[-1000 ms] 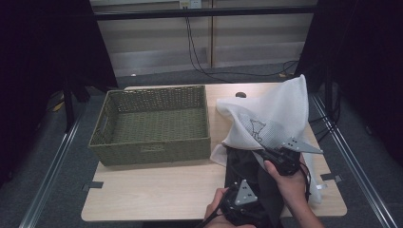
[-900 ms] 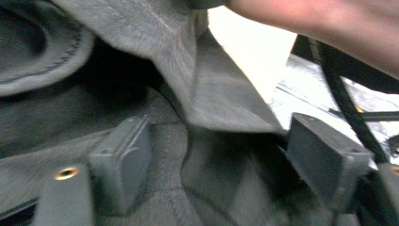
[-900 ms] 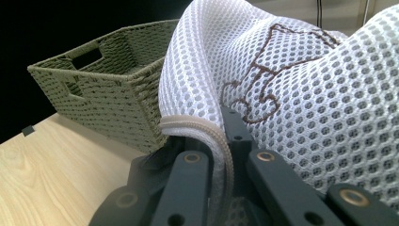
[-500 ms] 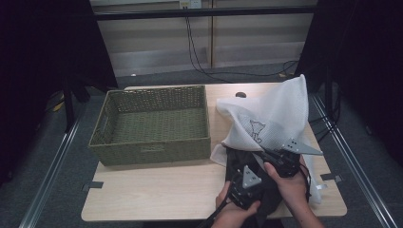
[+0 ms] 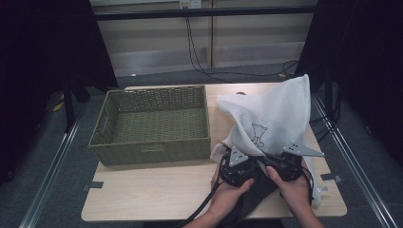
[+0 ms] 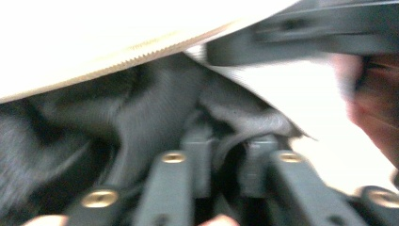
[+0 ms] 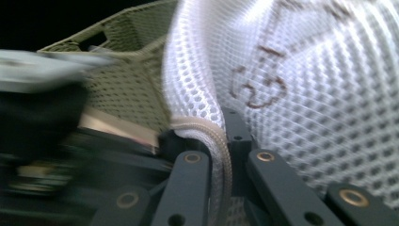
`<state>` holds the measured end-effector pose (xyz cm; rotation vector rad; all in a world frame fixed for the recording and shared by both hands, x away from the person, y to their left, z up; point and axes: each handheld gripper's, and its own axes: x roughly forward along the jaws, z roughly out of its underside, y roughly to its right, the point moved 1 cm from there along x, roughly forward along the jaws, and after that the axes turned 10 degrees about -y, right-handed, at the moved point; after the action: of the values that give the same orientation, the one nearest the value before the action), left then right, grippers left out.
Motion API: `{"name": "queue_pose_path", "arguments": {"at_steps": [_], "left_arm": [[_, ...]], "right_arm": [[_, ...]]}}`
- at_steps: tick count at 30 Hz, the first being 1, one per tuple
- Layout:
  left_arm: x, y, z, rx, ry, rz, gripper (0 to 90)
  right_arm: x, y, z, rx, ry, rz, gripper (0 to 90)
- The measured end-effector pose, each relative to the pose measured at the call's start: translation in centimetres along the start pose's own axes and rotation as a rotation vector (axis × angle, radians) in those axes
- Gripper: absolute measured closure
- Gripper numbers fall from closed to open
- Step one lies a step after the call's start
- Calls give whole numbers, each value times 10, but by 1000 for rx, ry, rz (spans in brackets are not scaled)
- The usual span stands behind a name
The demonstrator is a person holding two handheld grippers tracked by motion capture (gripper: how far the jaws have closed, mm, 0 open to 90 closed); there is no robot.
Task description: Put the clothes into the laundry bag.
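A white mesh laundry bag [image 5: 271, 118] stands bunched at the table's right. A dark garment [image 5: 256, 194] lies under its near edge and over the table's front. My right gripper [image 7: 223, 136] is shut on the bag's zippered rim [image 7: 207, 129], holding the mouth up. My left gripper [image 6: 227, 141] sits at the bag's mouth right beside the right gripper [image 5: 285, 164]. A fold of the dark garment [image 6: 141, 117] is pinched between its jaws, which have just been opening a little. The bag's zipper edge [image 6: 155, 44] hangs above the left jaws.
A green woven basket [image 5: 157, 152] stands with nothing in it on the left half of the wooden table [image 5: 157, 190]. Black cables trail from both grippers over the table's front edge. Dark curtains and metal rails flank the table.
The left gripper has moved away from the table's front edge toward the bag's mouth and now sits beside the right gripper. The right gripper and the bag have stayed put.
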<state>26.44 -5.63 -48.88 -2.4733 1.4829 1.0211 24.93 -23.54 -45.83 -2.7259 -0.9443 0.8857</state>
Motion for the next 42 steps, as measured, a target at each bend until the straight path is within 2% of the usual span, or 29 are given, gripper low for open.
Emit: {"name": "queue_pose_path", "arguments": {"at_steps": [1,3,4,5,8,10,12,13,14,15,16,18,21,22,24,25,26,27,29,31,33,34,35,36,37,38,40,41,42], "left_arm": [[-9,-1,3,36,-3,6,678],[-27,-8,8,62,11,20,625],[-39,-14,11,50,21,27,597],[-47,-20,13,38,39,16,563],[-69,-40,21,9,48,-42,501],[-77,-54,27,-29,34,-88,484],[-80,-65,34,-46,5,-150,481],[-79,-69,37,-57,-6,-162,479],[-78,-75,40,-76,-38,-170,478],[-75,-79,43,-101,-47,-155,469],[-72,-80,44,-109,-59,-141,463],[-63,-79,43,-102,-79,-129,442],[-50,-75,38,-86,-105,-137,428],[-44,-73,35,-84,-117,-144,425],[-35,-72,32,-95,-127,-136,441],[-30,-71,30,-103,-139,-147,458],[-23,-70,26,-111,-173,-182,471],[-21,-70,25,-119,-171,-184,524],[-16,-69,21,-103,-189,-199,606],[-14,-67,20,-105,-196,-169,747],[-16,-65,22,-105,-207,-121,834],[-18,-64,23,-56,-237,-101,849],[-19,-60,24,-47,-239,-85,861],[-21,-58,26,-20,-250,-61,871],[-22,-55,28,3,-260,-35,876],[-24,-52,29,23,-271,-25,879],[-30,-48,34,55,-287,-5,882],[-32,-47,37,63,-284,3,882],[-35,-47,39,70,-282,15,883]], "right_arm": [[0,3,1,13,-10,0,889],[1,7,3,-8,-39,19,889],[2,6,4,-20,-54,32,889],[3,7,5,-42,-79,51,889],[4,10,9,-45,-123,65,889],[2,15,13,-47,-152,71,890],[-2,22,17,-52,-167,75,890],[-5,26,19,-52,-174,80,890],[-7,29,21,-50,-180,84,890],[-10,34,23,-51,-182,85,891],[-12,38,25,-47,-180,92,891],[-16,42,28,-53,-167,115,890],[-20,43,29,-41,-146,109,886],[-22,41,29,-36,-136,105,878],[-27,33,26,-59,-99,107,829],[-30,28,23,-76,-83,107,798],[-32,25,21,-87,-64,106,773],[-35,19,15,-109,-27,96,779],[-35,15,8,-135,-27,110,865],[-34,13,4,-121,-23,99,884],[-33,9,2,-115,-36,64,887],[-32,7,2,-129,-55,51,887],[-29,3,3,-156,-95,29,888],[-25,1,5,-172,-143,10,888],[-19,1,9,-176,-203,-18,888],[-12,1,13,-173,-260,-40,889],[2,1,21,-168,-347,-41,891],[8,0,23,-176,-370,-33,892],[13,0,23,-188,-380,-4,893]]}}
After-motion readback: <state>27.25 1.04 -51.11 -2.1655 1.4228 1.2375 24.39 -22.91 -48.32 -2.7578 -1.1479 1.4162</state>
